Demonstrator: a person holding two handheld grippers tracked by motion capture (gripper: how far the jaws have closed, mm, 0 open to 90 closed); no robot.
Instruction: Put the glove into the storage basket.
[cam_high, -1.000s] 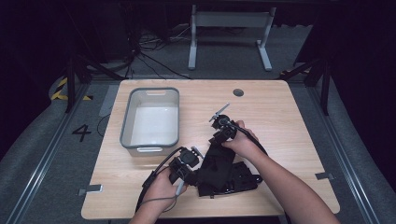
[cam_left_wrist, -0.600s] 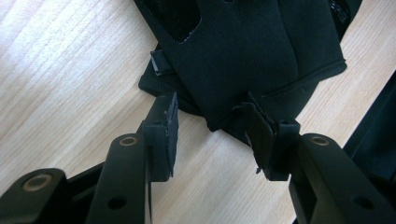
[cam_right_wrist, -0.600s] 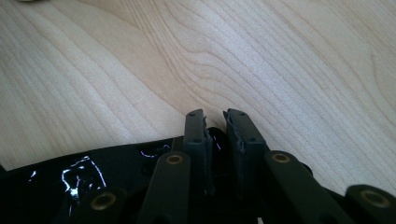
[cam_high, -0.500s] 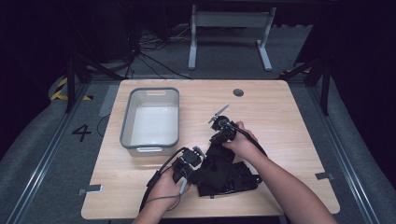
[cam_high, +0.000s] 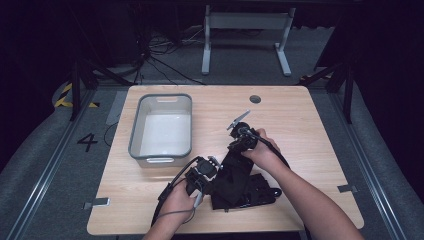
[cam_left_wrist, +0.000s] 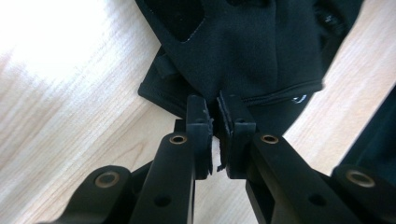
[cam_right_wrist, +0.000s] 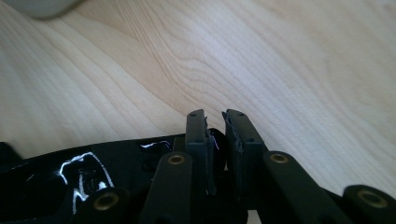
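Soft, limp black garment (cam_high: 235, 180): left gripper (cam_left_wrist: 215, 122) pinching its near-left hem, right gripper (cam_right_wrist: 216, 135) clamping its far edge; likely sagging between.

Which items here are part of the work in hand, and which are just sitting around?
In hand:
black garment, pinched at its edge by the left tool
right tool, shut on the garment's far end
table, where the garment lies

Lying about:
grey bin, empty, apart from the garment

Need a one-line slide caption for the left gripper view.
Left gripper jaws pinching the hem of a black garment lying on the wooden table.
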